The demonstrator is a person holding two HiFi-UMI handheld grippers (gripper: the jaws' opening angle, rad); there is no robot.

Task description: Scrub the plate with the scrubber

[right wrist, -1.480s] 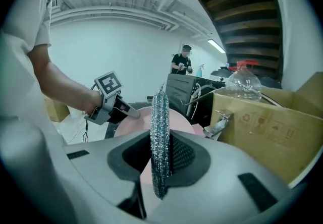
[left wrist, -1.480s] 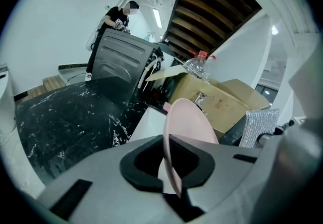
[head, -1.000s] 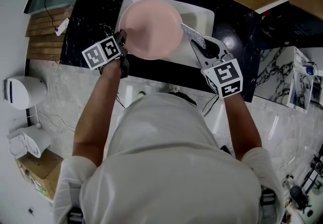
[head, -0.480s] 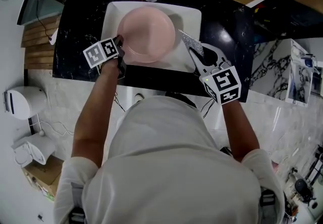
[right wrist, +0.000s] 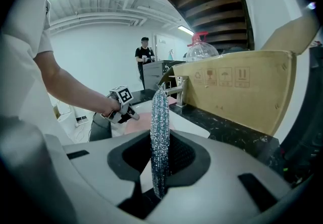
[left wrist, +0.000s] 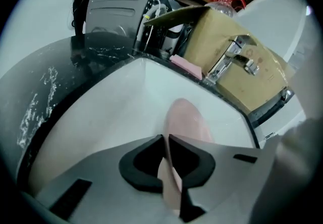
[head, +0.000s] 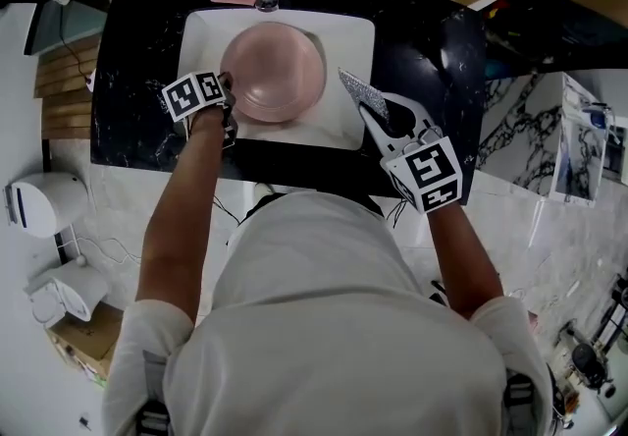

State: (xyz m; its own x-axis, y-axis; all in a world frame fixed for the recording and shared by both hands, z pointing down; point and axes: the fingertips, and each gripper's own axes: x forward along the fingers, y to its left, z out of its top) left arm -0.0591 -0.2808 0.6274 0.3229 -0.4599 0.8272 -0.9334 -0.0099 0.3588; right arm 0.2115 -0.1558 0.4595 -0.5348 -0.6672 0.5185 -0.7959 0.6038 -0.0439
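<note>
Left gripper [left wrist: 166, 140] fingers clamped on the pink plate [head: 273, 71] rim, likely steadying it inside the sink [head: 345, 36]. Right gripper [head: 378, 115] fingers clamped on the steel scrubber [right wrist: 160, 117], over the sink's right side, apart from the plate, ready to scrub.

The pink plate [head: 275, 71] looks smooth, matt plastic. The scrubber [head: 361, 92] is rough, glittering silver mesh. The white sink [head: 348, 41] is smooth and glossy; the counter [head: 422, 51], polished black veined stone.

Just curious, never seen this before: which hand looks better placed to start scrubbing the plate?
The right gripper: its jaws are shut on the scrubber, held free beside the plate. The left gripper is busy pinching the plate's rim over the sink.
</note>
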